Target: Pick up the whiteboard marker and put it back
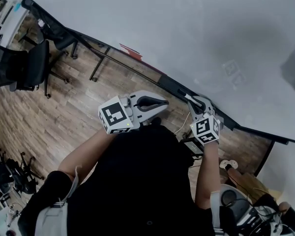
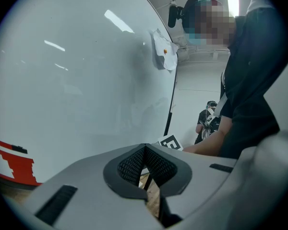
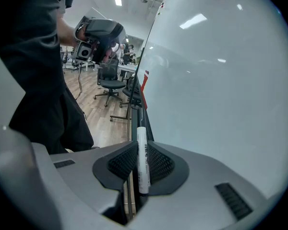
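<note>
1. White whiteboard marker [image 3: 142, 159] sits clamped between the two dark ribbed pads of the right gripper [image 3: 142, 150]. Its barrel points forward, along the dark marker ledge [image 3: 133, 110] at the foot of the whiteboard [image 3: 221, 80].
2. From the head view the right gripper [image 1: 200, 106] hangs just beside that ledge [image 1: 226, 119]. Whether the marker already touches the ledge, I cannot tell.
3. The left gripper [image 2: 145, 163] has its jaws brought together at the tips with nothing between them. It waits close to the board, well apart from the marker, and in the head view the left gripper [image 1: 160, 102] is over the wooden floor [image 1: 64, 117].
4. Judged stage: the pick-up looks done, and the putting back is what remains.
5. Risk: the ledge looks narrow. If the jaws part while the barrel is skewed or off to the floor side, the marker would likely roll off and drop.
6. Risk: much of the barrel juts ahead of the pads, so a knock of its front end on the ledge or board could pivot it in the grip.
7. Risk: the marker's front end is too small to show whether it is capped, so a brush against the board might leave a stray line.
</note>
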The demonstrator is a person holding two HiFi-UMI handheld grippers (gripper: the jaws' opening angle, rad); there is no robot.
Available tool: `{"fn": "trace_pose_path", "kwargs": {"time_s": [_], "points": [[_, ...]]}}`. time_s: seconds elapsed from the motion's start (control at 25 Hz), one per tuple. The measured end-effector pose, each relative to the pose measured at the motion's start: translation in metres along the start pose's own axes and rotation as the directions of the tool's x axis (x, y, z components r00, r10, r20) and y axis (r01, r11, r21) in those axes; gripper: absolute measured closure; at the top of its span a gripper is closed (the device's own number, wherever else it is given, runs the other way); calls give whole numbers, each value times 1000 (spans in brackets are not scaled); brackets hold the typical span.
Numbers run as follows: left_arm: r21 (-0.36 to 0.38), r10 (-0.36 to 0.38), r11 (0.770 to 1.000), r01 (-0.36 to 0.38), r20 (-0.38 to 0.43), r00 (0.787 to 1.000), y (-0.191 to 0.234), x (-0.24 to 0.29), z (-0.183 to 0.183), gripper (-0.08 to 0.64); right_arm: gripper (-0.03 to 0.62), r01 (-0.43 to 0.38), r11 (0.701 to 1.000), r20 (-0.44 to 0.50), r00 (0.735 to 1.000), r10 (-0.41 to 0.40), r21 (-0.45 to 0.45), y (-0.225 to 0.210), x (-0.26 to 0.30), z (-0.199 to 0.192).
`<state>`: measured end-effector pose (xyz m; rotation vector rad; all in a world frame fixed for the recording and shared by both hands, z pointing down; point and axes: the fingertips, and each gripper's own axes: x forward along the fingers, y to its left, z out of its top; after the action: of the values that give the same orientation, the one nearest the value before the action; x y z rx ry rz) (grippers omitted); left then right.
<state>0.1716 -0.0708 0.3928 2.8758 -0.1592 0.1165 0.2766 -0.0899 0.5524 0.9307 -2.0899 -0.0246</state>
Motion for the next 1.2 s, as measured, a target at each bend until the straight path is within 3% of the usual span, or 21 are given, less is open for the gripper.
{"fn": "trace_pose_path", "kwargs": {"time_s": [1.2], "points": [[-14, -11, 1000, 11, -16, 1000, -4, 12, -9, 548, 518, -19, 997, 11, 1000, 18, 77, 2, 18, -16]]}}
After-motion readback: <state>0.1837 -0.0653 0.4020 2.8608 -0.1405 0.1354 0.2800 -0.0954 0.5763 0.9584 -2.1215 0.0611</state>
